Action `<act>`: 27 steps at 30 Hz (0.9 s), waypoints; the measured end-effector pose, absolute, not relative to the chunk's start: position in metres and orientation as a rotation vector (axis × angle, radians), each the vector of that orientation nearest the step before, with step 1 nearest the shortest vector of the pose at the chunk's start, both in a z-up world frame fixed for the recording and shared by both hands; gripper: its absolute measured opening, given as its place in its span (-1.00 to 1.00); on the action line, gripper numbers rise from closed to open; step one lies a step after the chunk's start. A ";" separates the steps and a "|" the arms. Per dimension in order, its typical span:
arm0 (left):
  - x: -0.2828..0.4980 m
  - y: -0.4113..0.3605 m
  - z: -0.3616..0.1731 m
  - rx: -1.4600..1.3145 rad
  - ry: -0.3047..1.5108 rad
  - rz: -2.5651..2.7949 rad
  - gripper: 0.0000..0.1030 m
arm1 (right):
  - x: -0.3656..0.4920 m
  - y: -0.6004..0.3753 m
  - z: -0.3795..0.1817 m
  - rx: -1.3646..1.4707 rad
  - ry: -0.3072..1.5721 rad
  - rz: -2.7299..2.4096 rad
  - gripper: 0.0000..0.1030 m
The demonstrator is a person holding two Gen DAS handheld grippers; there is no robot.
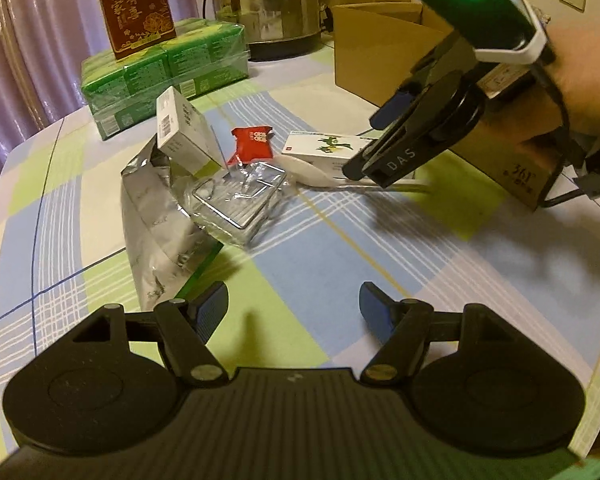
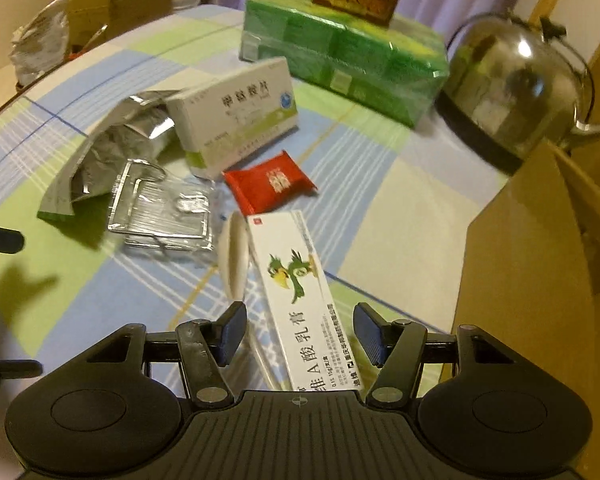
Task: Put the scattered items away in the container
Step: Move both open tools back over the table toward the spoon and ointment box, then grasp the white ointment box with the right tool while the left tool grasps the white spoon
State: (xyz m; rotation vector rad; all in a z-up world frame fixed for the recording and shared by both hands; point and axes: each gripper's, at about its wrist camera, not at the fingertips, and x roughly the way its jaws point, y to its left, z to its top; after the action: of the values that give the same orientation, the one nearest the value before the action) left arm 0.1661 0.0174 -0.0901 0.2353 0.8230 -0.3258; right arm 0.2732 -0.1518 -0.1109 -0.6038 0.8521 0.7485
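Jaws of right gripper (image 2: 300, 338) gape wide astride ointment box (image 2: 300, 300), lengthwise between them.

White box (image 2: 300, 296) with green bird picture, near the table's edge by the cardboard box: "A酸乳膏", "0.1% 15g". Right gripper (image 1: 374, 160) side reads "DAS". Cardboard box (image 1: 516, 168) corner prints "361". Red carton's (image 1: 134, 8) gold characters unreadable.

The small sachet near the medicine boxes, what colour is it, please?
Red sachet, white print; clearest in the right wrist view.
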 end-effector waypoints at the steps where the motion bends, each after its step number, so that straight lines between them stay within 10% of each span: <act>1: 0.167 0.018 -0.090 0.235 0.822 -0.323 0.33 | 0.275 -0.152 -0.112 -0.596 0.862 0.748 0.11; 27: 0.174 0.022 -0.093 0.210 0.859 -0.294 0.39 | 0.196 -0.184 -0.112 -0.545 0.944 0.860 -0.31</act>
State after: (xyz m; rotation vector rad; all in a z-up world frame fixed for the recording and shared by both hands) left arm 0.1738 0.0220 -0.0933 0.2103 0.8586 -0.2941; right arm 0.1964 -0.1835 -0.1119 -0.5454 0.9438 0.8600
